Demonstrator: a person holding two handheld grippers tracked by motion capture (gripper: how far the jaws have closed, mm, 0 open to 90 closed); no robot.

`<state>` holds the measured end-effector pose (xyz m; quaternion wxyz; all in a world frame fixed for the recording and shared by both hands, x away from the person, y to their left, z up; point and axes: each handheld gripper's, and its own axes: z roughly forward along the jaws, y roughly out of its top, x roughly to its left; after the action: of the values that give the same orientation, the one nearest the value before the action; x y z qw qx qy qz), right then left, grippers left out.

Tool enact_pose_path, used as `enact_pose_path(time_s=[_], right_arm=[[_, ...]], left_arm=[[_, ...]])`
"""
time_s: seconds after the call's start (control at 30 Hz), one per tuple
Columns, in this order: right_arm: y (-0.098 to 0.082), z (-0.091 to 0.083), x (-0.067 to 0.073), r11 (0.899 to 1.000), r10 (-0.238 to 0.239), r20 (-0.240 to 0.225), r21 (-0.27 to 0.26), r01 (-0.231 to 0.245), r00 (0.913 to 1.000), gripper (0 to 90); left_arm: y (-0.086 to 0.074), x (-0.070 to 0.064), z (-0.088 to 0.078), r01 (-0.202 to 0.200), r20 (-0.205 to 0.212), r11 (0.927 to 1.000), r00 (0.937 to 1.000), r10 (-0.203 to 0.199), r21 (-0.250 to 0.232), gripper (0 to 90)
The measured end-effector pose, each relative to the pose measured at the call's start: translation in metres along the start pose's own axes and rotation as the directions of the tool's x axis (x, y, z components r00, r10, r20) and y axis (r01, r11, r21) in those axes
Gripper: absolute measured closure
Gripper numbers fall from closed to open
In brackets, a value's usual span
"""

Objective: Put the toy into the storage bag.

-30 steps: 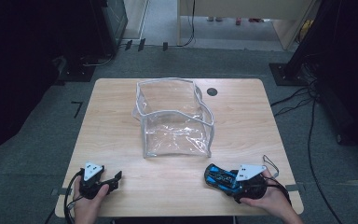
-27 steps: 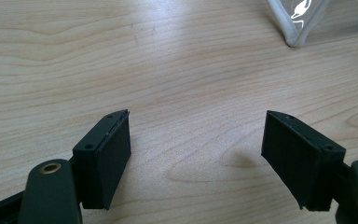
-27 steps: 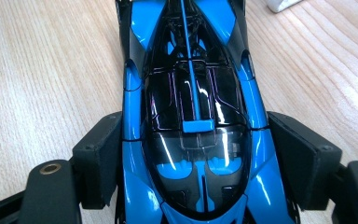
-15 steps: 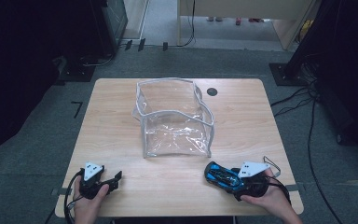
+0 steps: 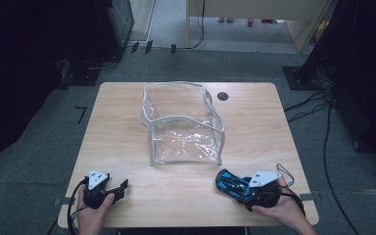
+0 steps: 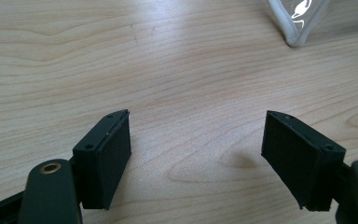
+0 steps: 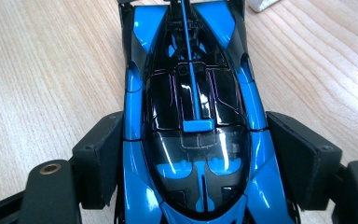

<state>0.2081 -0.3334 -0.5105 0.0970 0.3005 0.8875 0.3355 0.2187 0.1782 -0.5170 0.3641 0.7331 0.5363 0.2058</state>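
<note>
A blue and black toy racing car (image 5: 231, 182) (image 7: 191, 107) lies on the wooden table (image 5: 112, 127) near its front right edge. My right gripper (image 5: 242, 190) (image 7: 196, 154) is shut on it, one pad pressing against each side of the car's body. At the front left, my left gripper (image 5: 121, 186) (image 6: 196, 154) rests open just over bare wood, with nothing between its jaws. A clear plastic zip bag (image 5: 183, 127) with a white rim stands open-topped in the middle of the table, beyond both grippers; its corner (image 6: 294, 28) shows in the left gripper view.
A dark round grommet hole (image 5: 222, 96) sits in the table behind the bag. Cables (image 5: 318, 105) run over the grey floor to the right, and dark equipment stands around the table. Bare wood lies between the two grippers and on both sides of the bag.
</note>
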Motion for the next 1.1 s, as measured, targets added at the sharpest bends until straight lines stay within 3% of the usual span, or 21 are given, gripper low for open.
enact_pose_path(time_s=[0.1,0.4,0.5,0.73,0.87,1.1], right_arm=[[0.002,0.002,0.004,1.000,-0.019,0.024,0.016,0.018,0.9995,24.0],[0.016,0.001,0.006,0.999,-0.035,0.024,-0.010,0.035,0.9991,20.0],[0.019,0.006,0.007,0.999,-0.040,0.040,0.008,0.040,0.9984,19.2],[0.023,0.018,0.007,0.999,-0.016,0.032,0.052,0.015,0.9994,22.1],[0.024,0.019,0.005,0.999,0.008,0.016,0.048,-0.009,0.9998,24.6],[0.025,0.018,0.006,0.999,0.006,0.015,0.053,-0.007,0.9999,26.1]], left_arm=[[0.000,0.000,0.000,0.000,-0.001,1.0000,1.0000,0.000,0.000,24.3],[0.000,0.000,0.000,0.000,0.000,1.0000,1.0000,0.000,0.000,24.3],[0.000,0.000,0.000,0.000,-0.001,1.0000,1.0000,0.000,0.000,24.3],[0.000,-0.001,0.000,-0.001,-0.001,1.0000,1.0000,0.001,0.000,24.3],[0.000,-0.001,0.000,-0.003,-0.003,1.0000,1.0000,0.003,0.000,24.3],[0.000,-0.001,0.000,-0.005,-0.004,1.0000,1.0000,0.005,0.001,24.3]])
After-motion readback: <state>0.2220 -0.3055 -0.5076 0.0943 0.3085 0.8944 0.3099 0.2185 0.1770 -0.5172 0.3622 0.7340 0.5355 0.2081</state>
